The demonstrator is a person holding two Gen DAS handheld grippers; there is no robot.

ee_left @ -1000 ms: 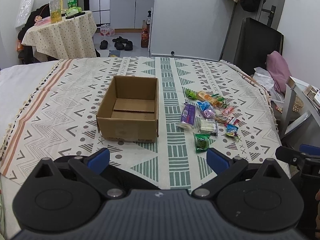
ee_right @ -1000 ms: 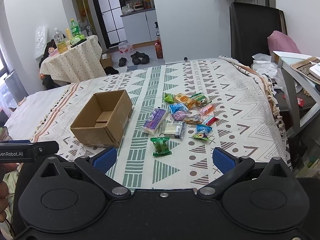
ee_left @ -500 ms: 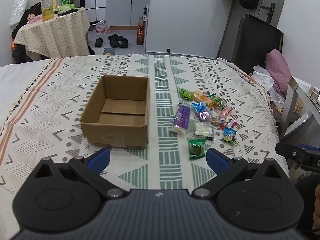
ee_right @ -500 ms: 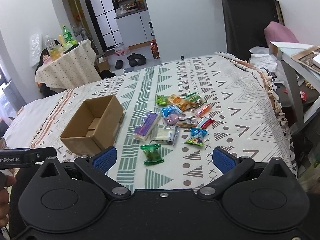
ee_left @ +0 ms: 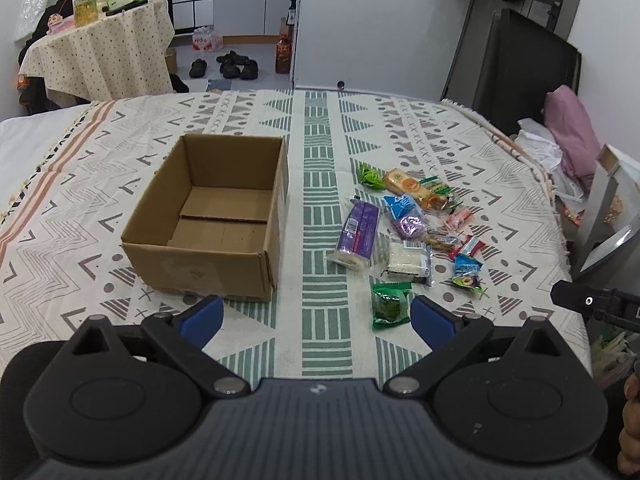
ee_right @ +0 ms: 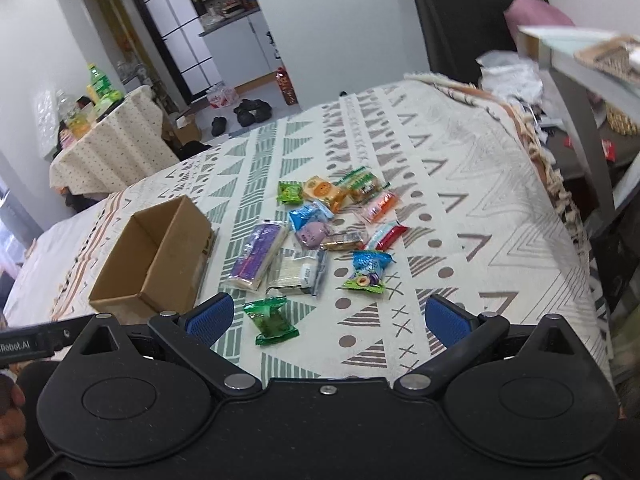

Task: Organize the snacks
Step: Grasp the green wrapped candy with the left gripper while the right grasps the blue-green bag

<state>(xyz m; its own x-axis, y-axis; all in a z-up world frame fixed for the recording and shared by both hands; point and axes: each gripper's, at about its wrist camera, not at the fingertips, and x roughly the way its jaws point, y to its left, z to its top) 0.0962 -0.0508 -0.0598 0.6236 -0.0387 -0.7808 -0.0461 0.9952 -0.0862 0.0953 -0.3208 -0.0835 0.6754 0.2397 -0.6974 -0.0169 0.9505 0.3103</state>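
The left gripper (ee_left: 316, 316) hangs above the near edge of the patterned cloth (ee_left: 320, 168), its two blue-padded fingers spread wide with nothing between them. The right gripper (ee_right: 328, 316) is likewise spread wide and empty, over the same near edge, further to the right.

Closest to both grippers lies one green snack packet (ee_left: 391, 305), flat on the cloth just ahead of the left gripper's right finger (ee_left: 430, 318); in the right wrist view it sits just ahead of the right gripper's left finger (ee_right: 210, 317). Beyond it lies a loose cluster of snacks: one white wafer pack (ee_left: 408, 261), one long purple pack (ee_left: 358, 231), one blue-and-green packet (ee_left: 466, 273), one red-and-white stick (ee_left: 467, 246), one blue packet (ee_left: 400, 205), one lilac round packet (ee_left: 412, 226), one small brown bar (ee_right: 344, 240), one pink-orange packet (ee_right: 380, 205), one orange packet (ee_left: 412, 189), one green-striped packet (ee_right: 360, 182) and one bright green packet (ee_left: 370, 176). That makes twelve snacks, all on the cloth.

Left of the cluster stands one open cardboard box (ee_left: 208, 216), upright, with nothing inside it.
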